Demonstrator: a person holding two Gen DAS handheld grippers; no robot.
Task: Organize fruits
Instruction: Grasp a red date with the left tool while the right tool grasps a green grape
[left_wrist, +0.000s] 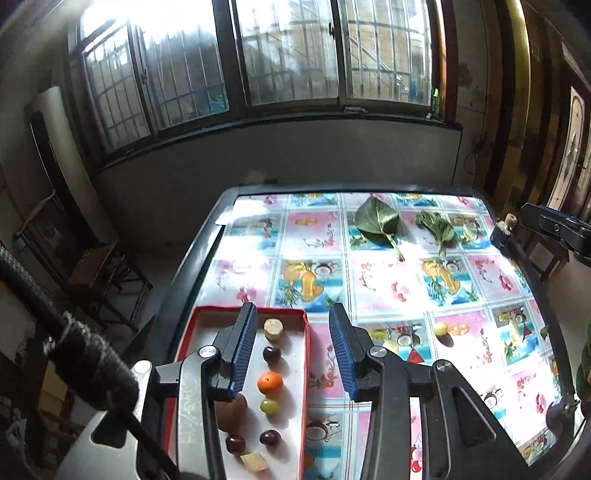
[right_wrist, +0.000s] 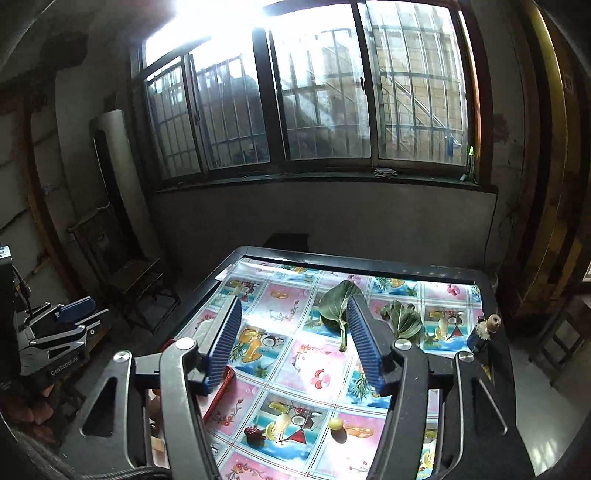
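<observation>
My left claw (left_wrist: 293, 347) hangs spread and empty above the red tray (left_wrist: 305, 369), where an orange (left_wrist: 270, 382), cherries (left_wrist: 272, 354) and a grape (left_wrist: 269, 406) lie in a row. My right claw (right_wrist: 293, 345) gapes over the surface (right_wrist: 314, 373); a loose grape (right_wrist: 335, 423) waits below, two leaves (right_wrist: 334, 304) beyond.

Glossy printed plastic tablecloth (right_wrist: 317, 373) glaring on the surface, ribbed blue rubber-like pads (left_wrist: 243, 345) on matt black plastic hand-held gripper (left_wrist: 293, 347), red cardboard-like tray (left_wrist: 305, 365), smooth shiny grape (right_wrist: 335, 423), matt veined leaf (left_wrist: 376, 221)
</observation>
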